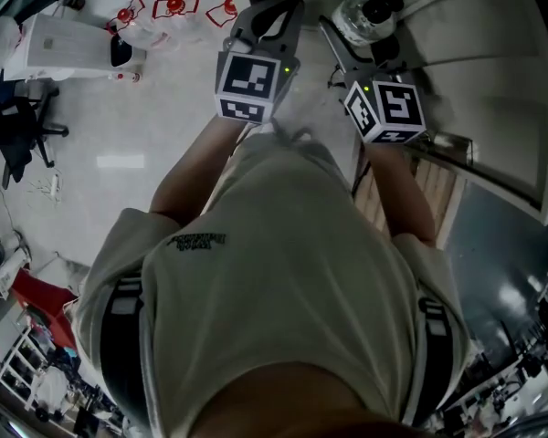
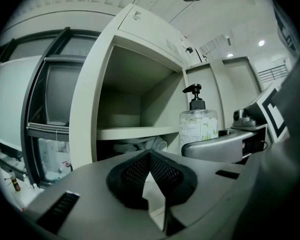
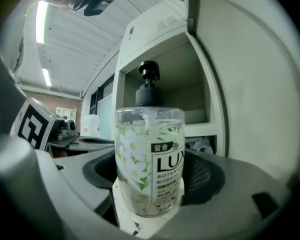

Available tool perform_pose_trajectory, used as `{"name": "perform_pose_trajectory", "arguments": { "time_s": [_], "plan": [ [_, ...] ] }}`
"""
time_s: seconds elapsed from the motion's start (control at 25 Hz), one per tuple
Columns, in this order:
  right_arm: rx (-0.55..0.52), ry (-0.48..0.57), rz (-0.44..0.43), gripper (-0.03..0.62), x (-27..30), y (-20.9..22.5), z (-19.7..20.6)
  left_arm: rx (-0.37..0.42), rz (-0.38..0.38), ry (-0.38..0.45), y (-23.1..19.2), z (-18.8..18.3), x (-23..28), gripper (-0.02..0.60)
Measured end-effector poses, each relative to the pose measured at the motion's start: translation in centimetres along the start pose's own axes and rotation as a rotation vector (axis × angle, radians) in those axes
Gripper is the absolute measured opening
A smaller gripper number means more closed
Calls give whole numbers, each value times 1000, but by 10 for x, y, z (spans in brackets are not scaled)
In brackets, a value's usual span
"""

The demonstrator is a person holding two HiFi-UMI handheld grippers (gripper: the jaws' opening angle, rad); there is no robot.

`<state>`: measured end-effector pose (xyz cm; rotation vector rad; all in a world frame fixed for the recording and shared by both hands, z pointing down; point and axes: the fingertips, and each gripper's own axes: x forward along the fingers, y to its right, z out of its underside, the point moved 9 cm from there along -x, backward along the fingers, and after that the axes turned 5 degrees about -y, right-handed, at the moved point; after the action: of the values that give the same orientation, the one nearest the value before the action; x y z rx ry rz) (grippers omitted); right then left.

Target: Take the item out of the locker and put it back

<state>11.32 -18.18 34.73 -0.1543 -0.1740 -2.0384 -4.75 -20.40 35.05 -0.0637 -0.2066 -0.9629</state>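
— Clear plastic pump bottle with a black pump head (image 1: 367,15): where is it in the head view?
— Out ahead of the person's chest, between the jaws of the right gripper (image 1: 358,42). The left gripper (image 1: 274,15) hangs just to the left of it, carrying nothing.
— And the left gripper view?
— Its jaws meet at the tips with nothing between them. The bottle stands upright to its right. Ahead is the cream metal locker (image 2: 87,99), and the bottle's base is about level with the locker's pale shelf (image 2: 135,132).
— The right gripper view?
— Its jaws are spread wide, with the pads pressed on both sides of the bottle's lower body. The open compartment lies straight ahead, and what looks like the locker's door (image 3: 260,94) is to the right.
— So how should the put-back go?
— As I judge it, the bottle is out and not yet returned. Carry it upright and straight forward over the shelf edge. Watch that the pump head clears the compartment's top. Set the base flat, and only then let the jaws part. The grip sits low on a tall bottle, so a quick swing could tip it.
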Motion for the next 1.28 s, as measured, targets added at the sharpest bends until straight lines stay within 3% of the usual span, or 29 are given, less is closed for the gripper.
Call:
{"name": "perform_pose_trajectory", "arguments": {
  "time_s": [0.48,0.68,1.28],
  "plan": [
    [-14,69,-57,365,-52,-28,-54,33,-11,112,2,-61,-55,15],
    [-5,100,-50,365,-67,-34,-55,44,-14,155,6,-71,-71,14],
    [-5,90,-77,365,-67,-40,-58,19,-18,146,11,-67,-77,14]
  ]
}}
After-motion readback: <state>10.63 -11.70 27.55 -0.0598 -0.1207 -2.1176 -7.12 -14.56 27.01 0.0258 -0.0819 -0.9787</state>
